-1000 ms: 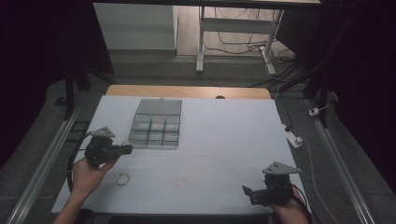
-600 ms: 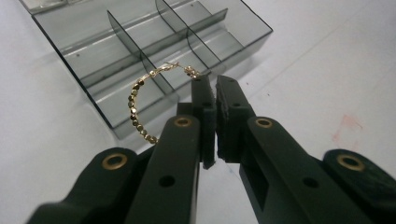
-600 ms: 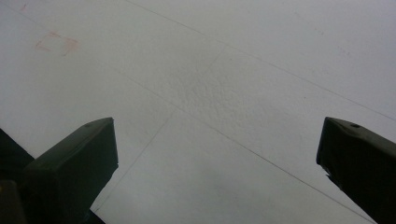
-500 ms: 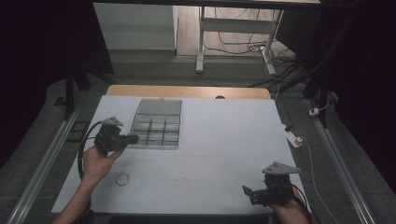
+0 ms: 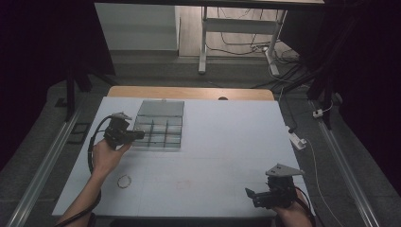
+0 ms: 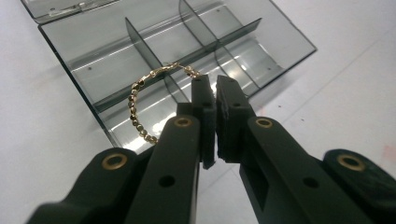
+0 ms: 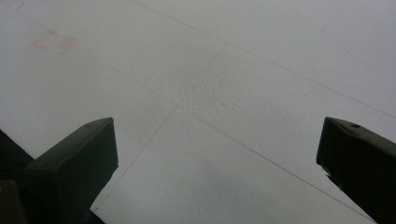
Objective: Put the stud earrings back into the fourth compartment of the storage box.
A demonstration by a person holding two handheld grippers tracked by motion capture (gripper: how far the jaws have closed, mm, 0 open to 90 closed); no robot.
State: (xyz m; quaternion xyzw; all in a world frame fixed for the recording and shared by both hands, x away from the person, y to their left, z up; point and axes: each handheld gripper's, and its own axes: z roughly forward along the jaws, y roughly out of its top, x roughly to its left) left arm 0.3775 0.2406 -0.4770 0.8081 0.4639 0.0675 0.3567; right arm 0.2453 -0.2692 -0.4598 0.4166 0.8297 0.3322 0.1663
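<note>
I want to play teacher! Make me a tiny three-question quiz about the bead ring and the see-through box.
1. True or false: the left hand-held gripper is clamped on the round gold beaded bracelet.
2. Over what does the bracelet hang: A) the clear grey plastic divided box, B) the floor?
3. Fill in: the right hand-held gripper has its jaws wide ____ over the white table.

Key: 1 true; 2 A; 3 open.
</note>
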